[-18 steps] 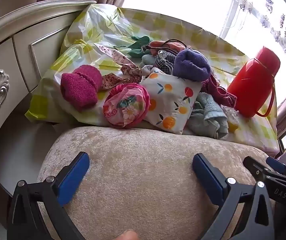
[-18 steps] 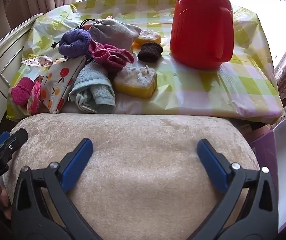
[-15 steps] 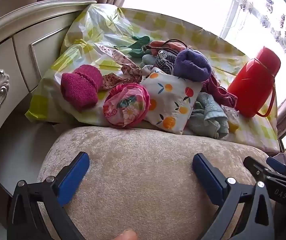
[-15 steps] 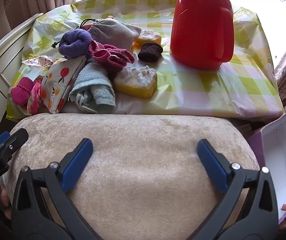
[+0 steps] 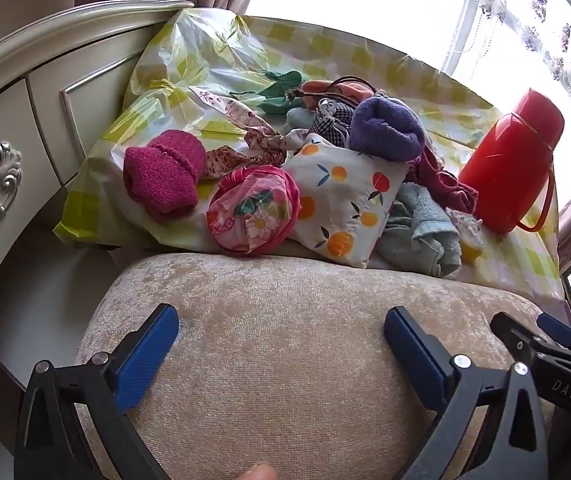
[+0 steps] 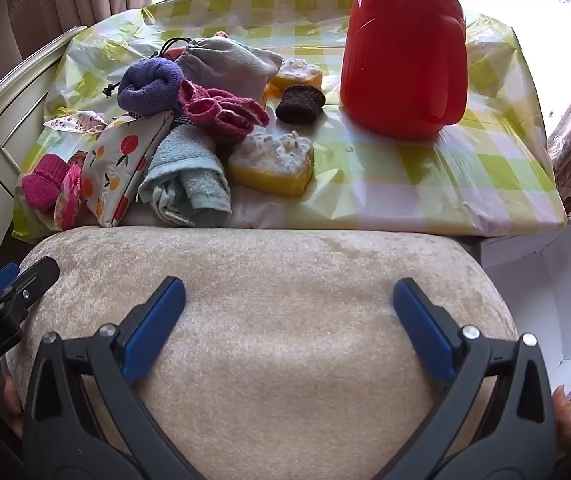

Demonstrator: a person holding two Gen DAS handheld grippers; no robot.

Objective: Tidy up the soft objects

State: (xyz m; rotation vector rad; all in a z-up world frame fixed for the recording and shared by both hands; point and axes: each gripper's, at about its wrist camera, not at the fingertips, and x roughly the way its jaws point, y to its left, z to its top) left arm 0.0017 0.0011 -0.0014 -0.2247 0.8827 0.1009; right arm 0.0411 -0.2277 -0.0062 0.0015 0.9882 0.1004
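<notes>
A heap of soft things lies on the checked tablecloth (image 6: 425, 176): a magenta knit piece (image 5: 163, 174), a pink floral pouch (image 5: 253, 210), a fruit-print pouch (image 5: 343, 204), a purple rolled sock (image 5: 385, 128), a light blue towel (image 6: 189, 176), dark pink knit socks (image 6: 225, 114), a grey drawstring bag (image 6: 229, 66), a yellow sponge (image 6: 273, 164). My left gripper (image 5: 281, 332) is open and empty over the beige cushion (image 5: 285, 340). My right gripper (image 6: 289, 304) is open and empty over the same cushion, to the right of the left one.
A red thermos jug (image 6: 405, 48) stands on the table at the right. A cream carved dresser (image 5: 17, 120) is at the left. A white and purple box (image 6: 545, 300) sits low at the right of the cushion. A dark brown knit piece (image 6: 300, 104) lies by the jug.
The white and purple box at the right has come further into the right wrist view. Both grippers have stayed almost still.
</notes>
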